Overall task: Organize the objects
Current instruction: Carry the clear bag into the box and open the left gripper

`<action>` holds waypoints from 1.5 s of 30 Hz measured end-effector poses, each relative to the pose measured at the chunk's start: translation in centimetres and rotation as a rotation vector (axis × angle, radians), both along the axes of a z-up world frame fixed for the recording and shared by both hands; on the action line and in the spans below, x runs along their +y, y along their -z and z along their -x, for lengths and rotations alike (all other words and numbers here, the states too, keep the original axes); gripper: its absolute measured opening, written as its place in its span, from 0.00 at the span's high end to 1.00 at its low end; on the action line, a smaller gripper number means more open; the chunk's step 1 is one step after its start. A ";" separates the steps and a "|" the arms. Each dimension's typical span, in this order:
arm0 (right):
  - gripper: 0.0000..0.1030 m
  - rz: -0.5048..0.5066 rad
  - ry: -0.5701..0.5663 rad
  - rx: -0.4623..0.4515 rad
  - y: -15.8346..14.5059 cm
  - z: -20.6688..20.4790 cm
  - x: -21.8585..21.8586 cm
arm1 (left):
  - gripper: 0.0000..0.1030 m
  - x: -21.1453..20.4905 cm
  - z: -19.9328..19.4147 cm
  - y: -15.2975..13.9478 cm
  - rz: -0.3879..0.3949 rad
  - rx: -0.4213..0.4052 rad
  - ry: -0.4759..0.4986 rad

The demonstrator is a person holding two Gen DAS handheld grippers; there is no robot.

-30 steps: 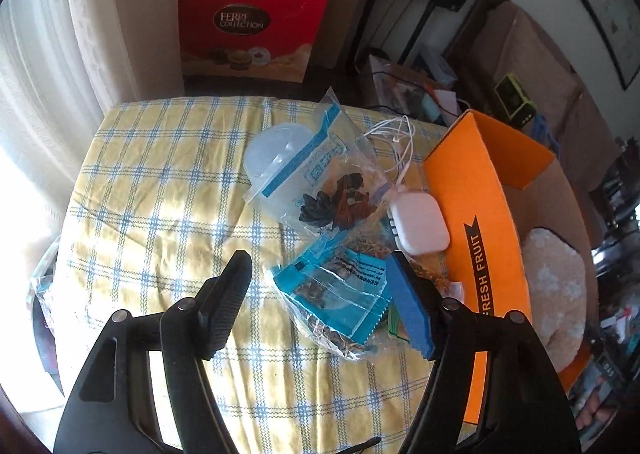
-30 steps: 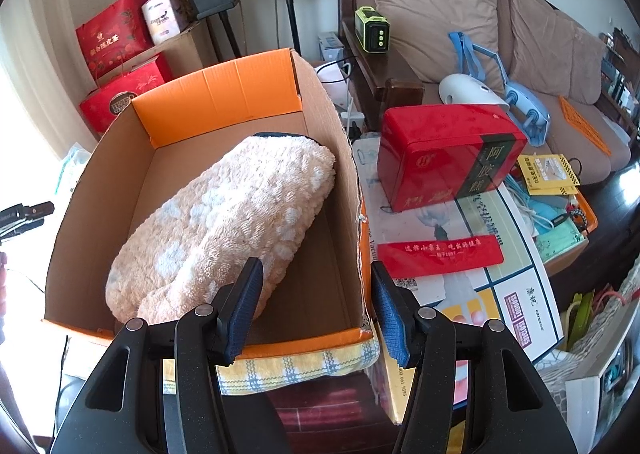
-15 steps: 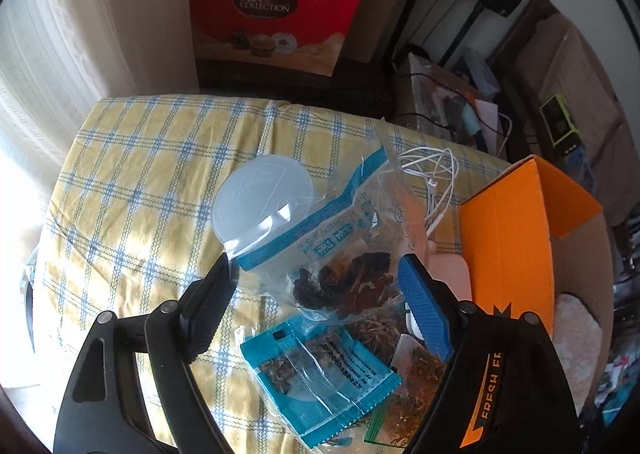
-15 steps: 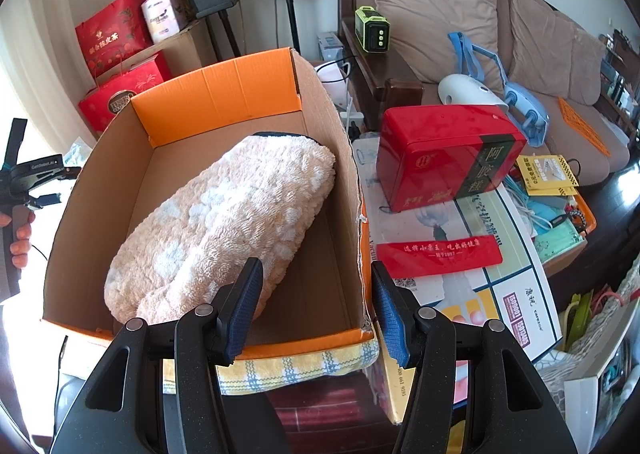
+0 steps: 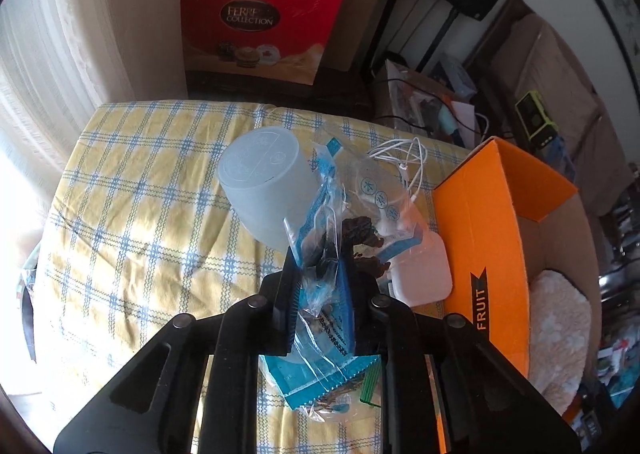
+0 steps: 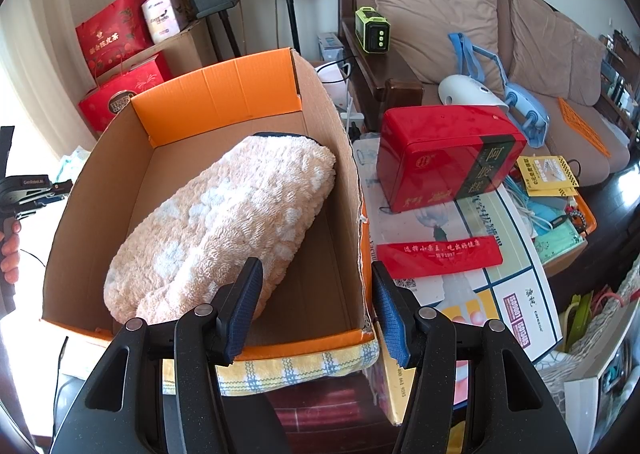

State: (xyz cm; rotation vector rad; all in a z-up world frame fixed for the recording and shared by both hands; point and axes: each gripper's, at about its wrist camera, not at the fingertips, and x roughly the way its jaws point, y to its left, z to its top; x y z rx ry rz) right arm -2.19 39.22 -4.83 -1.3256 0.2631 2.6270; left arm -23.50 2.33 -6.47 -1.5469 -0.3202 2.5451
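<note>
The left gripper [image 5: 322,306] is pressed together on a clear plastic bag [image 5: 332,238] with blue trim and dark dried contents. The bag is held above the checked cloth [image 5: 132,222] covering the worktop, beside a frosted cup [image 5: 264,186]. A white charger [image 5: 420,272] with its cable lies just beside the orange cardboard box [image 5: 480,238] at the worktop's right edge. The right gripper [image 6: 316,308] is spread and holds nothing, over the near wall of the box [image 6: 352,190], in which a fluffy towel [image 6: 224,222] lies.
</note>
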 end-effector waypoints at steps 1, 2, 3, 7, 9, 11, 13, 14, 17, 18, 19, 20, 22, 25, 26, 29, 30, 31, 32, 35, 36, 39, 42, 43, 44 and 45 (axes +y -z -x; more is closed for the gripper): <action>0.45 -0.001 -0.001 0.000 0.0 0.0 0.0 | 0.85 -0.1 -0.4 -0.4 -0.006 0.008 0.004; 0.45 -0.003 0.000 -0.001 0.0 0.0 0.0 | 0.85 -0.1 -0.8 -0.9 -0.013 0.019 0.008; 0.45 -0.006 -0.001 -0.002 0.0 0.1 0.0 | 0.85 -0.1 -1.2 -1.4 -0.020 0.032 0.016; 0.45 -0.007 -0.001 -0.003 0.1 0.2 0.0 | 0.85 0.6 -3.4 -4.1 -0.040 0.122 0.080; 0.45 -0.007 -0.001 -0.002 0.1 0.2 0.0 | 0.85 1.2 -4.7 -5.3 -0.038 0.162 0.121; 0.45 -0.007 0.000 -0.003 0.1 0.2 0.0 | 0.85 2.0 -6.0 -6.3 -0.033 0.198 0.162; 0.45 -0.009 0.000 -0.003 0.1 0.3 0.0 | 0.85 2.9 -7.1 -7.3 -0.027 0.228 0.200; 0.45 -0.010 0.000 -0.005 0.1 0.3 0.0 | 0.85 3.3 -7.5 -7.6 -0.028 0.236 0.218; 0.44 -0.011 -0.001 -0.006 0.2 0.4 0.1 | 0.85 4.8 -8.5 -8.3 -0.036 0.246 0.272; 0.44 -0.009 -0.001 -0.006 0.2 0.4 0.1 | 0.85 5.3 -8.8 -8.4 -0.037 0.247 0.290; 0.44 -0.007 -0.001 -0.007 0.3 0.4 0.1 | 0.85 5.8 -9.1 -8.5 -0.038 0.245 0.308; 0.44 -0.004 0.000 -0.008 0.4 0.5 0.2 | 0.85 6.4 -9.2 -8.4 -0.040 0.241 0.325; 0.44 -0.002 0.000 -0.010 0.6 0.6 0.3 | 0.85 7.7 -9.7 -8.2 -0.038 0.233 0.352; 0.44 -0.002 0.000 -0.011 0.7 0.7 0.3 | 0.85 9.3 -10.0 -7.5 -0.025 0.220 0.376; 0.44 -0.002 0.001 -0.012 0.7 0.7 0.3 | 0.85 9.8 -10.0 -7.4 -0.025 0.215 0.381; 0.44 -0.001 0.001 -0.011 0.7 0.7 0.4 | 0.84 11.1 -10.0 -6.9 -0.017 0.213 0.390; 0.44 0.000 0.001 -0.011 0.7 0.7 0.3 | 0.84 11.4 -10.0 -6.8 -0.017 0.209 0.393; 0.44 0.000 0.000 -0.012 0.7 0.7 0.3 | 0.83 11.8 -9.9 -6.7 -0.015 0.207 0.391; 0.44 -0.001 0.000 -0.011 0.7 0.7 0.3 | 0.82 12.1 -9.8 -6.6 -0.016 0.206 0.393; 0.44 -0.002 0.000 -0.012 0.7 0.6 0.3 | 0.65 12.7 -9.4 -6.5 -0.011 0.197 0.391; 0.44 -0.002 0.000 -0.012 0.7 0.6 0.3 | 0.59 12.7 -9.4 -6.5 -0.011 0.199 0.387; 0.44 0.001 0.000 -0.012 0.7 0.6 0.3 | 0.50 12.0 -9.3 -7.0 -0.026 0.212 0.370; 0.44 0.000 0.000 -0.012 0.8 0.6 0.4 | 0.47 10.8 -9.1 -7.3 -0.023 0.217 0.347; 0.44 -0.001 0.000 -0.012 0.8 0.6 0.4 | 0.40 10.3 -9.1 -7.4 -0.018 0.221 0.333; 0.44 -0.003 0.000 -0.012 0.8 0.6 0.4 | 0.33 9.7 -9.1 -7.6 -0.014 0.226 0.315; 0.44 -0.004 -0.001 -0.012 0.8 0.6 0.4 | 0.31 9.0 -9.1 -7.7 -0.010 0.233 0.296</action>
